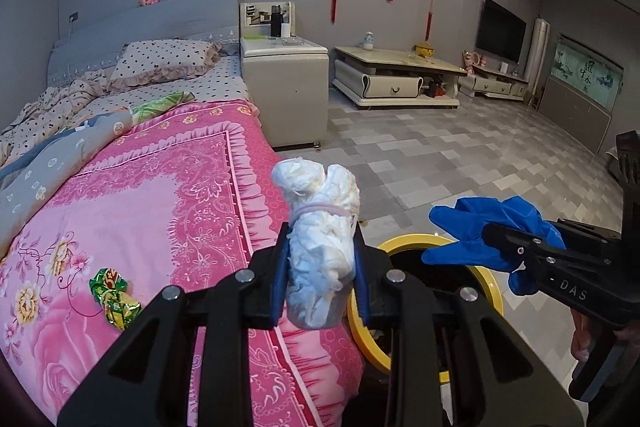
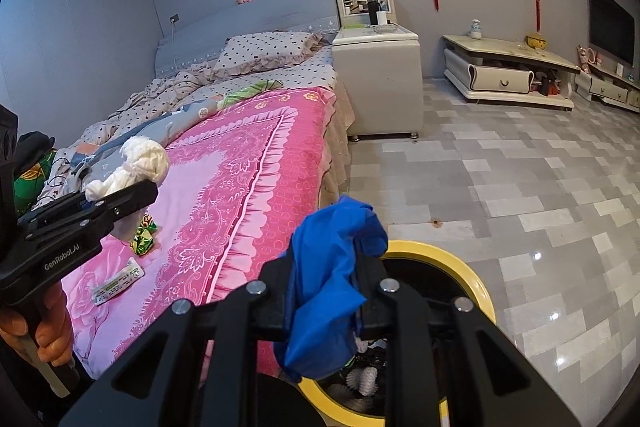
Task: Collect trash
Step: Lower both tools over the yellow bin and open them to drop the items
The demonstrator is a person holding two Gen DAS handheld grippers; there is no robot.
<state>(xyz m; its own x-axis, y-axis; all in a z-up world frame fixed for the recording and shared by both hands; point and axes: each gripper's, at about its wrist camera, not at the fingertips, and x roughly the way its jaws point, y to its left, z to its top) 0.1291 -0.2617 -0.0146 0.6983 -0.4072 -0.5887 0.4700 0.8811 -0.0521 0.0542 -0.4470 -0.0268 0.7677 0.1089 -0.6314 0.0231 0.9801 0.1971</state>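
The left tool (image 1: 320,267) is clenched on a crumpled white tissue wad bound with a thin band (image 1: 320,239); the wad's lower end hangs below the jaws and its top bulges above them, at the bed's edge. The right tool (image 2: 324,291) is clamped on a limp blue rubber glove (image 2: 328,267), whose folds cover the jaw faces, so the gap itself is hard to make out.

Under the glove sits a round black bin with a yellow rim (image 2: 440,255). Both tools cut off most of it, and only indistinct scraps show inside.

On the pink floral bedspread (image 1: 132,211) lie a crumpled green and gold foil wrapper (image 1: 114,297) and, in the right wrist view, a flat white printed packet (image 2: 118,283) whose lettering is too small to read.
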